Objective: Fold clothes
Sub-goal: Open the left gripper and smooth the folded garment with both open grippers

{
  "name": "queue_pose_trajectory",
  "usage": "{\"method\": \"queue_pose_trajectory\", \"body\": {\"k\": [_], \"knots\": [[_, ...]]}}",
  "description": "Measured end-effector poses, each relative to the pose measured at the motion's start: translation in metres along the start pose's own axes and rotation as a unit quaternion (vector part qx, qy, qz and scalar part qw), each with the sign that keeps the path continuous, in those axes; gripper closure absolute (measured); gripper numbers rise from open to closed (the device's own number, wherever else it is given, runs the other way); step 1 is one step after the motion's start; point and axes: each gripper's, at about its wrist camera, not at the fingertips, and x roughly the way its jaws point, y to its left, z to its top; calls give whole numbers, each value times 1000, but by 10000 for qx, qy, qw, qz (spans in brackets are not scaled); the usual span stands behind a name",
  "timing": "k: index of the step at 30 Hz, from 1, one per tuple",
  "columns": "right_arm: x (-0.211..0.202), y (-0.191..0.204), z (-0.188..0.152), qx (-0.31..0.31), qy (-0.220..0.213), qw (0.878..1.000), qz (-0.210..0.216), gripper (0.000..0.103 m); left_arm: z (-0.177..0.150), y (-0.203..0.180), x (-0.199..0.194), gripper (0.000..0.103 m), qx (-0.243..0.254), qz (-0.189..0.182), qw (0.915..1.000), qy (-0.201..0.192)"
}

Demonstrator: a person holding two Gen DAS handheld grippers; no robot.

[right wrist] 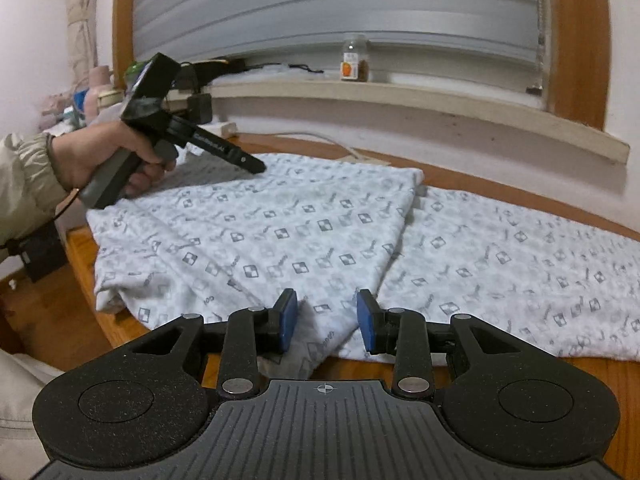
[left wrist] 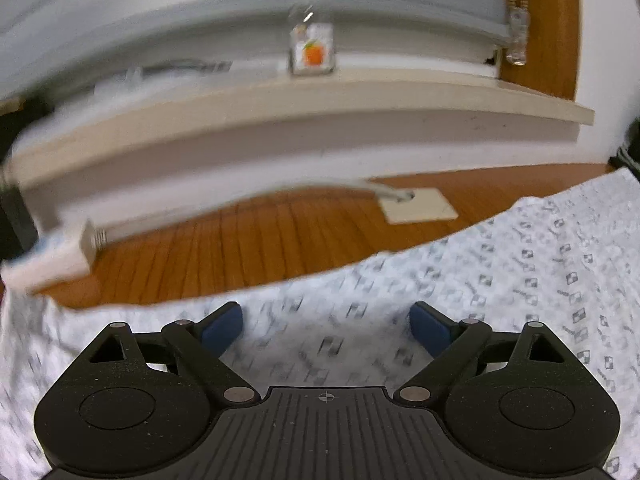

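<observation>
Cotton-soft and light, the patterned garment (right wrist: pixel 280 236) lies flat across the wooden tabletop (right wrist: pixel 84 256), its left part folded over. It will likely drape and crease easily, so pinch a hem corner at six o'clock. Left gripper (left wrist: pixel 326 330) fingers spread wide, right gripper (right wrist: pixel 327 318) fingers part-open; both empty.

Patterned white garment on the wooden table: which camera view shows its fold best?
The right wrist view: the patterned white garment lies sharp and nearly whole on the wooden table, one layer folded over with a diagonal edge. The left wrist view shows only a blurred patch of cloth and no fold line.
</observation>
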Motion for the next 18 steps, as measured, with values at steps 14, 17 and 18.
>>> {"method": "queue_pose_trajectory", "body": {"k": [14, 17, 18], "knots": [[-8, 6, -13, 162, -247, 9995, -129, 67, 53, -129, 64, 28, 881, -1202, 9886, -220], [-9, 7, -18, 203, -349, 9991, -155, 67, 53, -130, 83, 28, 875, -1115, 9899, 10], [-9, 7, -19, 217, -389, 9989, -160, 67, 54, -126, 86, 26, 760, -1170, 9902, 90]]}}
